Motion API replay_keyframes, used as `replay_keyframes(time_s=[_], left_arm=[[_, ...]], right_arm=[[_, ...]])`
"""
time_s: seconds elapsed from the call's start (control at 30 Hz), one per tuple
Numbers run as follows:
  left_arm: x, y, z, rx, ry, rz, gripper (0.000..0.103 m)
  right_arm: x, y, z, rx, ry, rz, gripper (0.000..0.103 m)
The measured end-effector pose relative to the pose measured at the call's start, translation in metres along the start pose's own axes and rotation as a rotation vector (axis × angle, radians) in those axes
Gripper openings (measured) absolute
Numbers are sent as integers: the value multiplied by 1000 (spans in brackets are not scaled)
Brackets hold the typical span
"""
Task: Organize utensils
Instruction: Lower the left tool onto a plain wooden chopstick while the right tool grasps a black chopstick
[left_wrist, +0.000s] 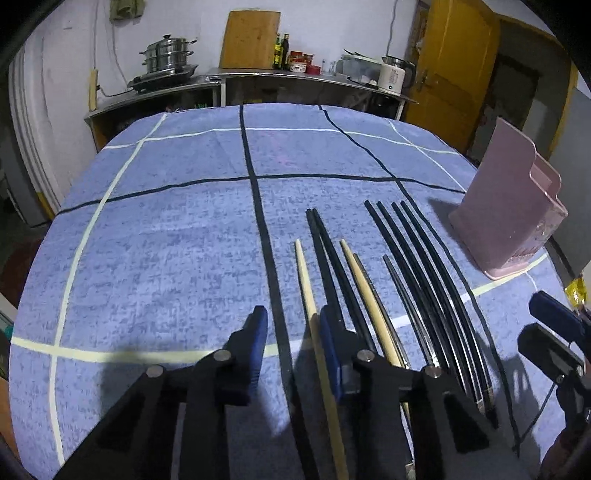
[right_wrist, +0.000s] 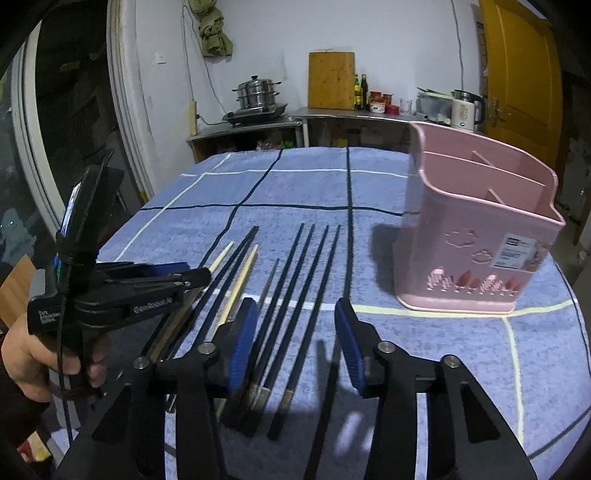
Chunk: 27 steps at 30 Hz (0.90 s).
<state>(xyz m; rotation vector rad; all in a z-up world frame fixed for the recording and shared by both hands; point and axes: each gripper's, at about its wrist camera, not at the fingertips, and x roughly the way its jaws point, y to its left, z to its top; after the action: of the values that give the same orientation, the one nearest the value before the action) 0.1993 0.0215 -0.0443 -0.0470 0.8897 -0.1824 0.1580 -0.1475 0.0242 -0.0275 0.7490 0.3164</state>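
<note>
My left gripper (left_wrist: 291, 334), jaws spread, straddles the leftmost pale chopstick (left_wrist: 308, 295), pads not yet on it. My right gripper (right_wrist: 293, 332), also spread, brackets the black chopsticks (right_wrist: 295, 280). Risk: closing snags a neighbour too, since they lie close. Pink holder (right_wrist: 476, 236) stands right of frame; open cloth at left.
</note>
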Motion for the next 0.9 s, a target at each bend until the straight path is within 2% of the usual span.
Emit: replay_keyframes(time_s=[0.1,0.23,0.37,0.43,0.53,0.7,0.9], left_arm=[[4,-1,5,18,9,8,25],[7,6,12,11,25,15,11],[4,17,10,-11,29,33,10],[1,24,8,-30,31,27,10],[-3,33,4,-50,32,35,10],[-3,43,5,-65,29,40,10],[-2,49,6,-74,24,29,10]], right_arm=[[7,1,4,7,12,24,37],[15,5,11,8,25,51,35],[28,11,19,7,51,77,34],[37,13,25,13,71,98,28],[56,18,37,5,116,116,26],[91,24,58,-20,183,148,15],[121,27,68,-30,256,175,10]])
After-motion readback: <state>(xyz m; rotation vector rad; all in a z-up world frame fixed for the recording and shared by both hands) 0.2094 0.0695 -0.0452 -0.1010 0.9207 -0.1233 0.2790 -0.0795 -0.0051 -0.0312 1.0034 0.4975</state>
